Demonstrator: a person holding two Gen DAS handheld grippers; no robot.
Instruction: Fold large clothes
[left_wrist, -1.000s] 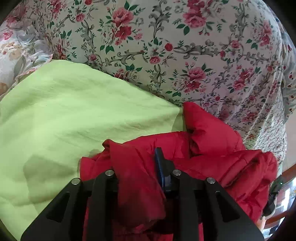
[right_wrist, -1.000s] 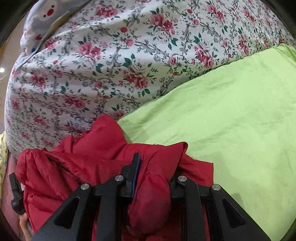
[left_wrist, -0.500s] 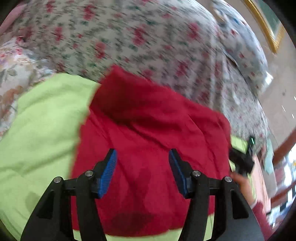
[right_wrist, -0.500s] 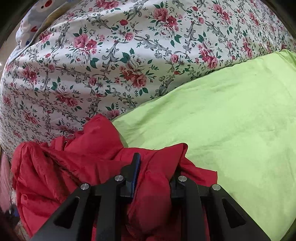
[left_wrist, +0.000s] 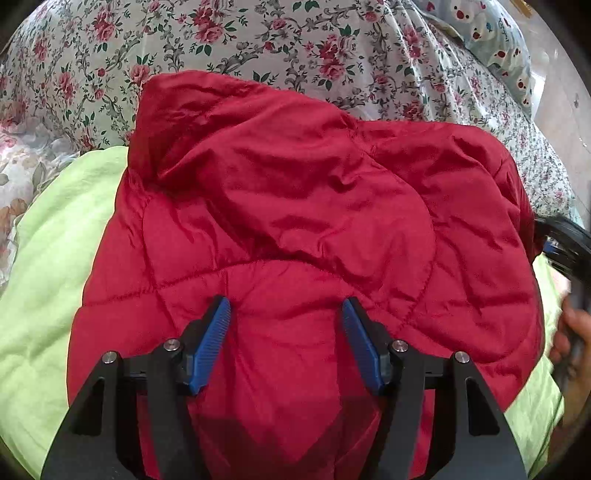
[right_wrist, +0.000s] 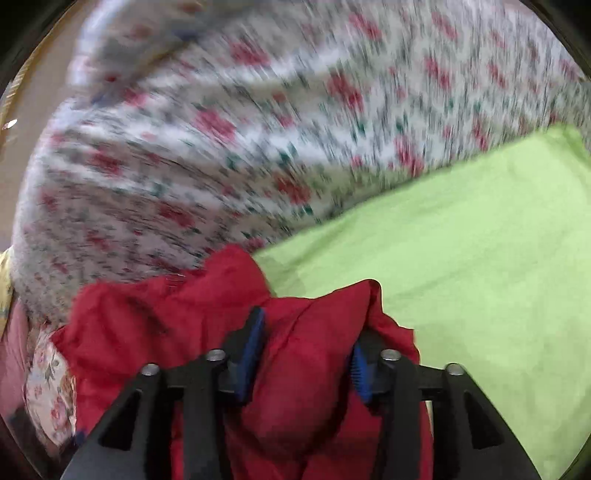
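A red quilted jacket (left_wrist: 295, 229) lies spread on a lime-green cloth (left_wrist: 44, 266), its hood toward the far side. My left gripper (left_wrist: 286, 314) is open and empty just above the jacket's near part. In the right wrist view, which is motion-blurred, my right gripper (right_wrist: 306, 332) is clamped on a thick fold of the same red jacket (right_wrist: 147, 332), with its blue pads (right_wrist: 251, 347) wider apart than before. The right gripper and hand also show at the right edge of the left wrist view (left_wrist: 565, 251).
A floral bedsheet (left_wrist: 258, 40) covers the bed beyond the green cloth (right_wrist: 461, 277). A pillow with a bird print (left_wrist: 491, 33) lies at the far right. A floral pillow (left_wrist: 14, 158) is at the left.
My left gripper let go of the jacket and opened; the jacket now lies spread flat. My right gripper keeps its fold but its jaws have widened, and it is moving fast.
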